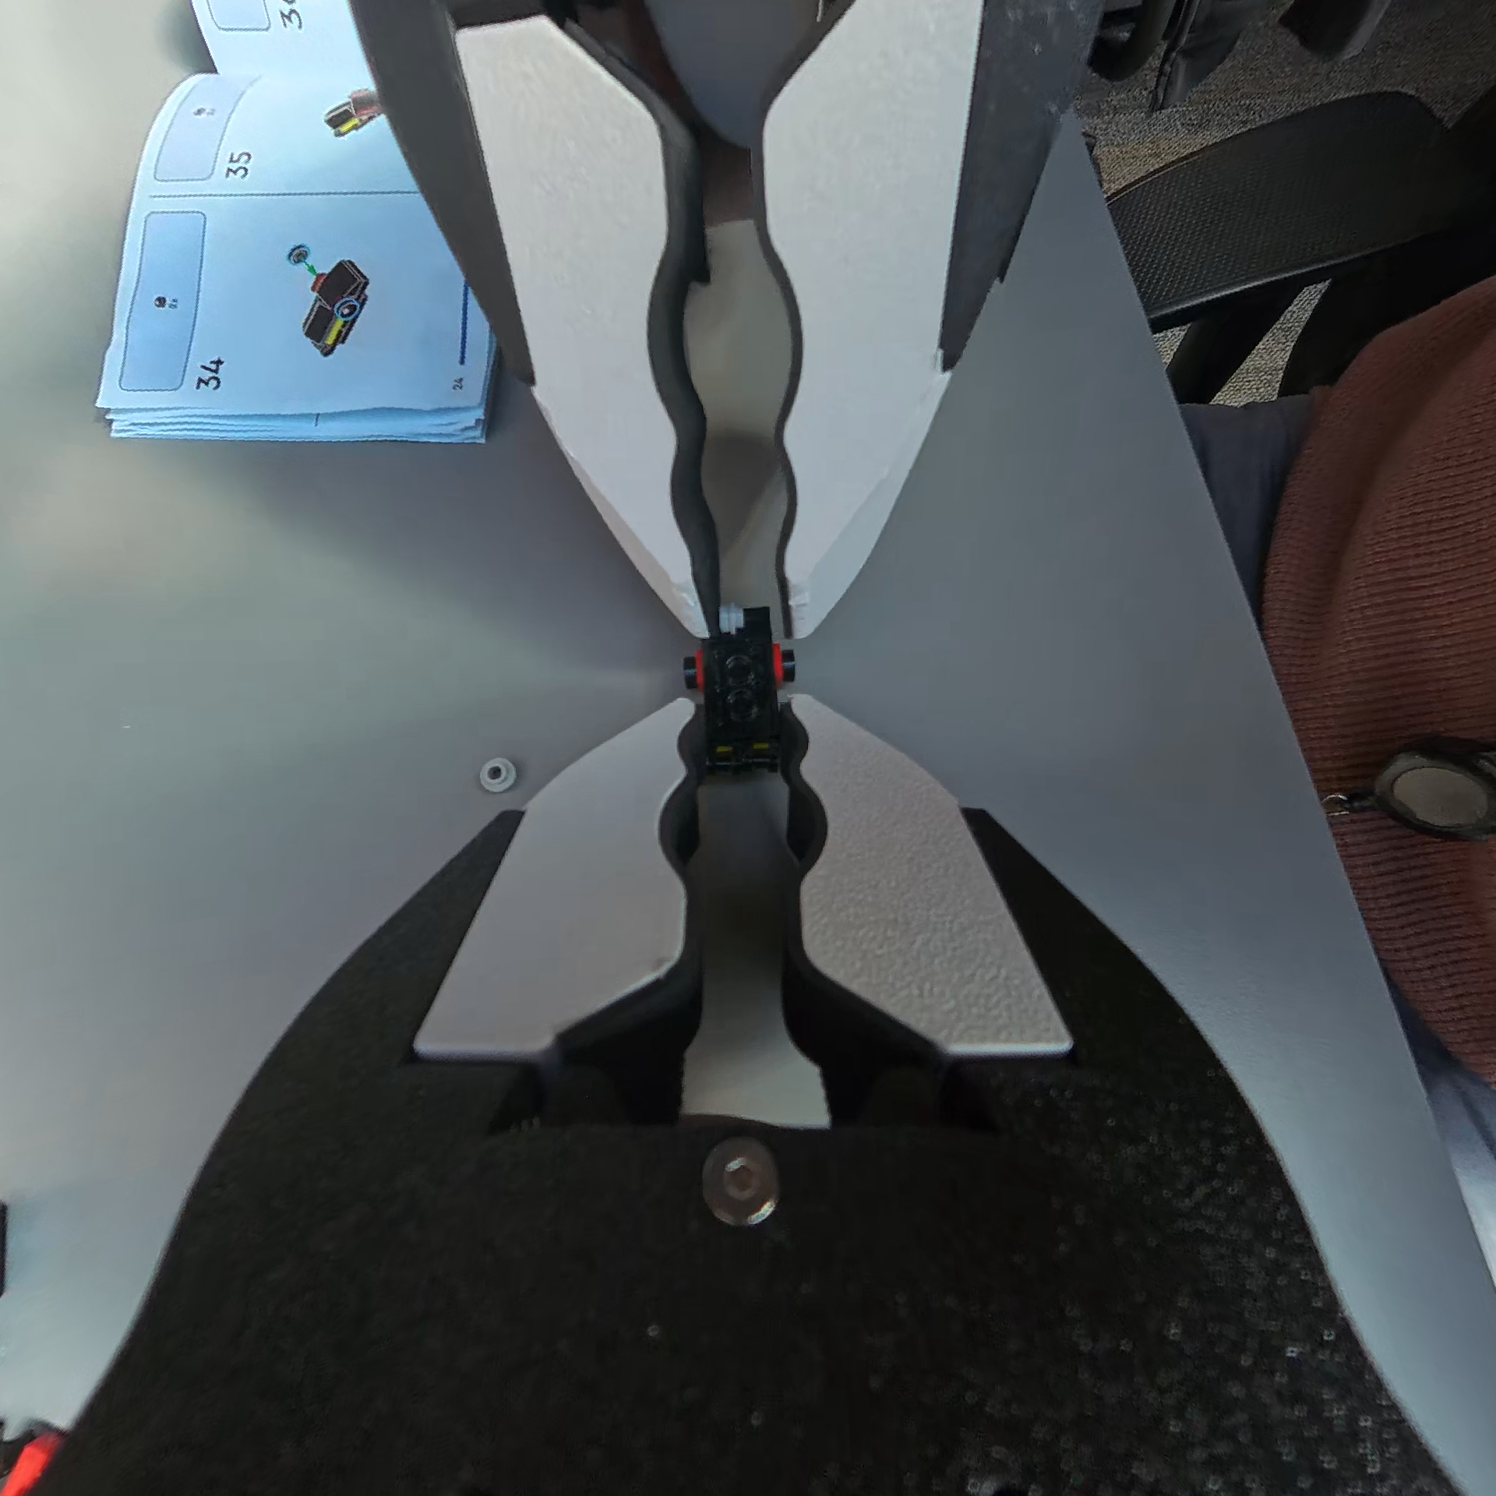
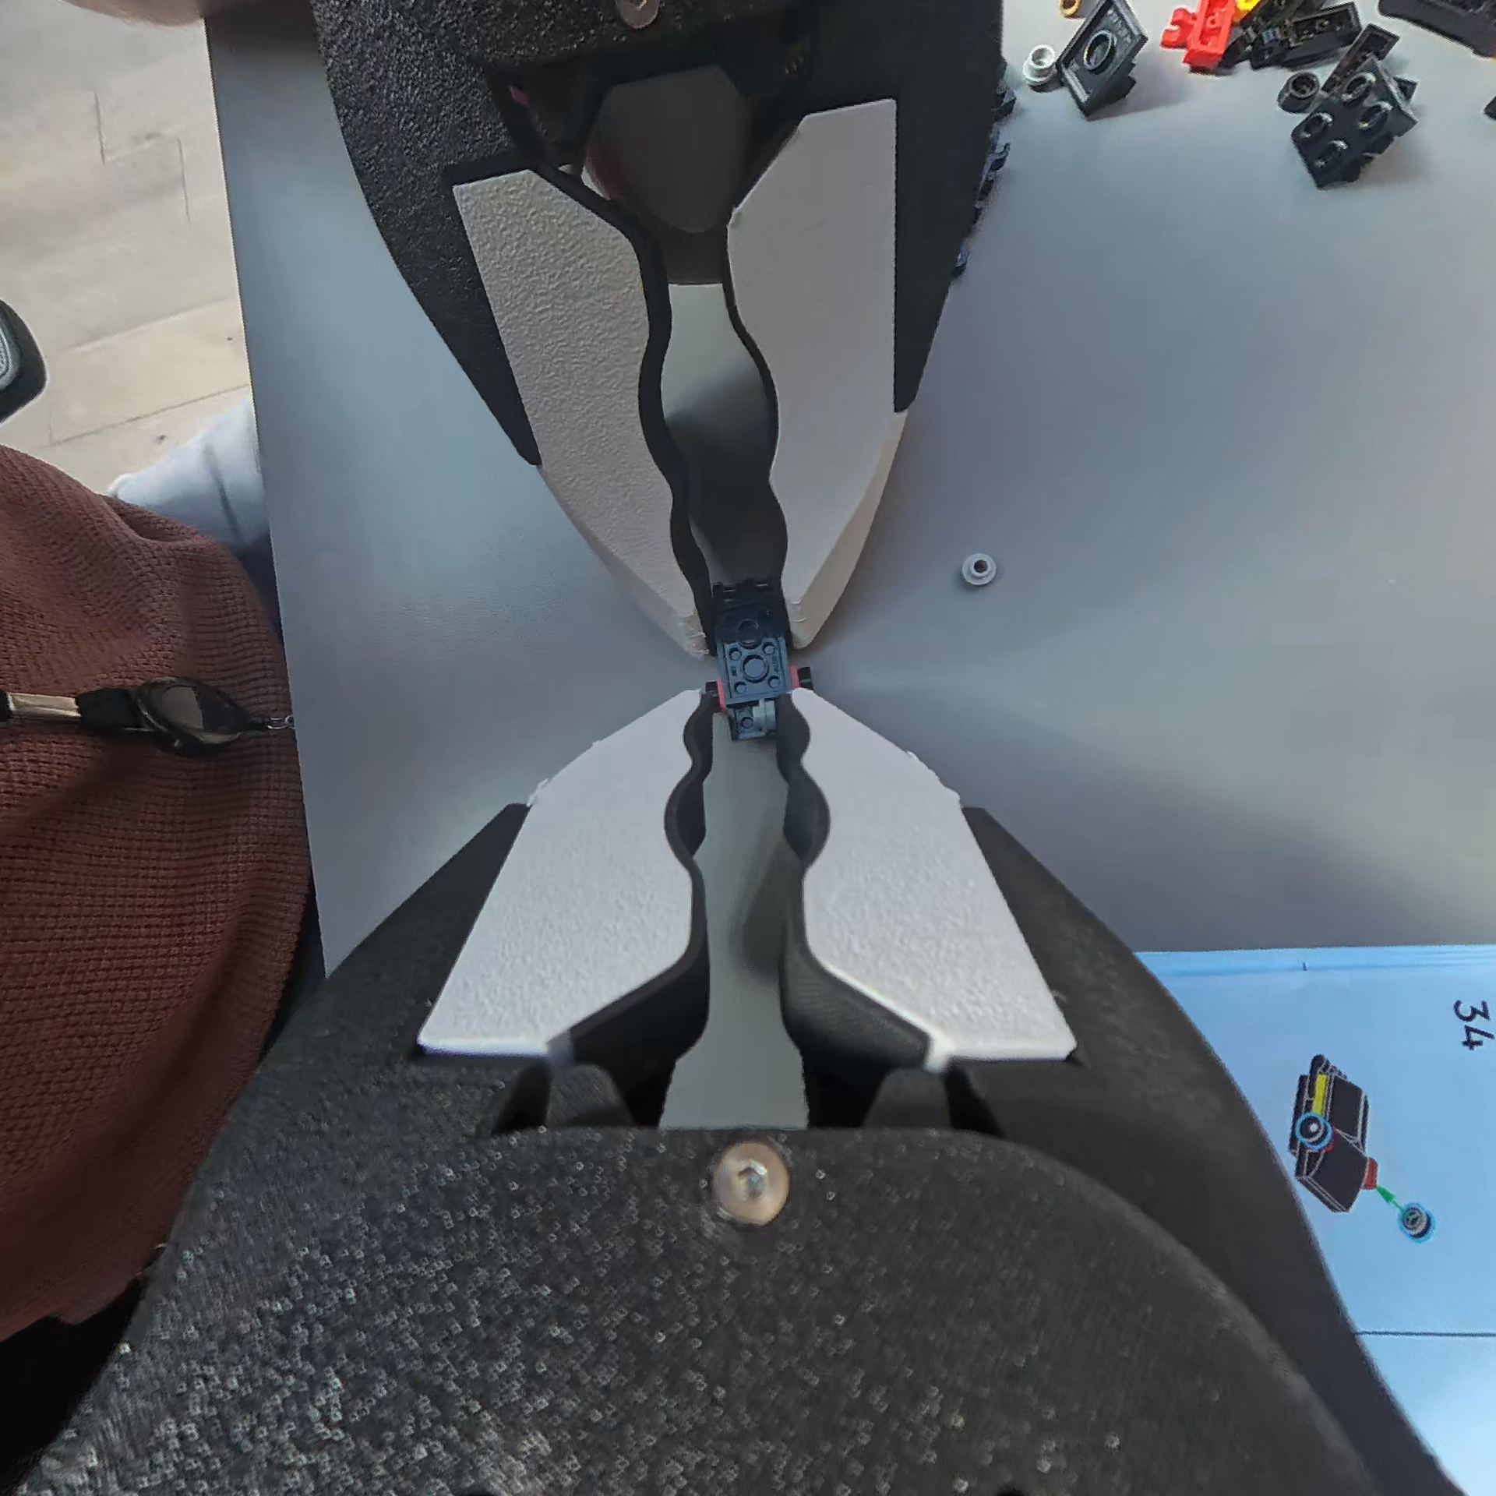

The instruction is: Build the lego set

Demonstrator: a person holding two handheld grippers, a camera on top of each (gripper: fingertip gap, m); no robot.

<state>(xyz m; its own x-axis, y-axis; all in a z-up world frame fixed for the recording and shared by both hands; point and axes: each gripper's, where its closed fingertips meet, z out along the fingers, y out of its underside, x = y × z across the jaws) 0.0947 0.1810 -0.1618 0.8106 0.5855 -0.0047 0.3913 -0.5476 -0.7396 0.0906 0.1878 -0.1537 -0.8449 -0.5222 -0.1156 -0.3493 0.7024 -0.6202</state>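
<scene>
Though blurry, two claws [image 1: 743, 749] [image 2: 749, 728], one car [image 1: 738, 696].

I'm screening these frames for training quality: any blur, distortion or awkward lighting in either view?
Left wrist view: strong wide-angle bending at the edges; the black model at centre is sharp; soft light falloff across the table, no hard glare. Right wrist view: same bending; model sharp, loose bricks in the corner stretched; the booklet is evenly lit.
</scene>
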